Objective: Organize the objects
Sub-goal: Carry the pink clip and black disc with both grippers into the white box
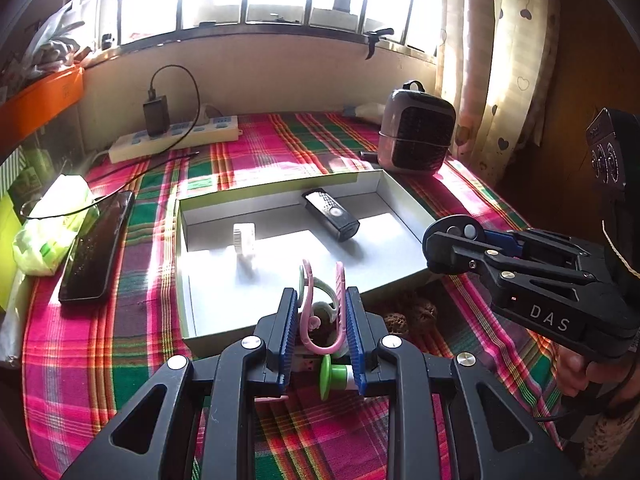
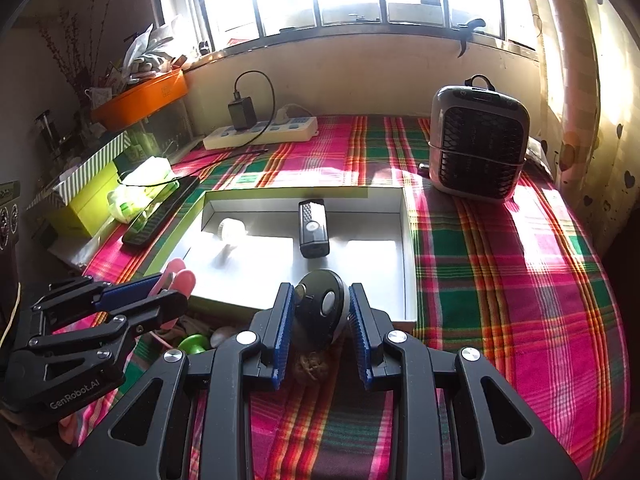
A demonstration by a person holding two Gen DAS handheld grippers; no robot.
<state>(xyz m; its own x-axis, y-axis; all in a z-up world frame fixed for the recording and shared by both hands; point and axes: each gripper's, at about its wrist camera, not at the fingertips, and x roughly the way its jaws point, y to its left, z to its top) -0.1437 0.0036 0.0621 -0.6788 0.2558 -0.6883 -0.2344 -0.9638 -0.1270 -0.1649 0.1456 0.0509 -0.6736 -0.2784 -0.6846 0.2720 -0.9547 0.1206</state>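
With both jaws clamped, the left gripper (image 1: 322, 322) on the pink clip (image 1: 325, 308) and the right gripper (image 2: 322, 328) on the round black gadget (image 2: 320, 304), I'd carry each over the near rim of the open box (image 2: 408, 264) before letting go.

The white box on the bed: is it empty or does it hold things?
Not empty. The open white box holds a black remote and a small white roll on its floor.
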